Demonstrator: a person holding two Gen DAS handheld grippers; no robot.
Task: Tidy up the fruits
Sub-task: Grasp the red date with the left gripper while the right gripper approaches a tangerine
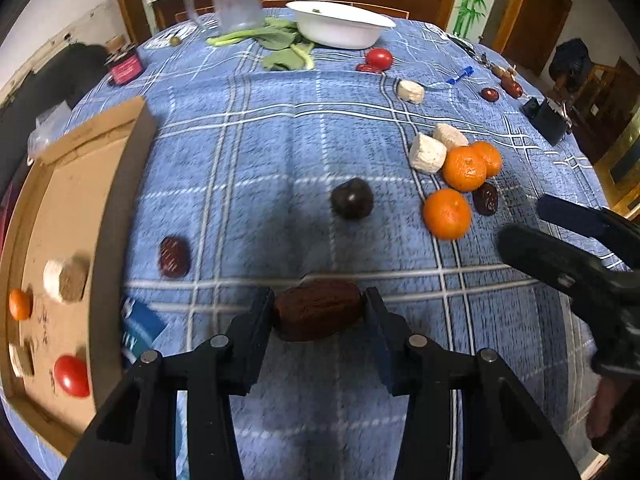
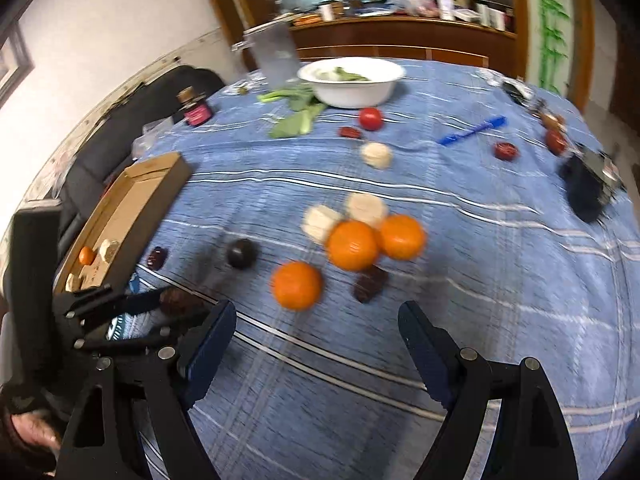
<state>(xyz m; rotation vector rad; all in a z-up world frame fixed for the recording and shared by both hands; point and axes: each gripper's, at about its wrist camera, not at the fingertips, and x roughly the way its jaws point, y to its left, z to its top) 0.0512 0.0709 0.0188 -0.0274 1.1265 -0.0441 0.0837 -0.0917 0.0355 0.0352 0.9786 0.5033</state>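
**Date in our left gripper, right gripper empty**

Our worktop (image 1: 280, 140) wears a blue plaid cloth. At its left edge lies the box (image 1: 100, 216), holding a tomato (image 1: 72, 376) and a small orange (image 1: 19, 304). Three oranges (image 2: 352, 245) cluster mid-cloth, touching pale chunks (image 2: 322, 220). Our right gripper (image 2: 316, 328) gapes wide above bare cloth, holding nothing. Our left gripper (image 1: 319, 312) is clamped on a brown date (image 1: 319, 314), near the box.

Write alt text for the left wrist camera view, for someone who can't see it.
The left gripper clamps a brown date above a blue plaid tablecloth. A cardboard tray at left holds a tomato; three oranges lie at right, near the open right gripper.
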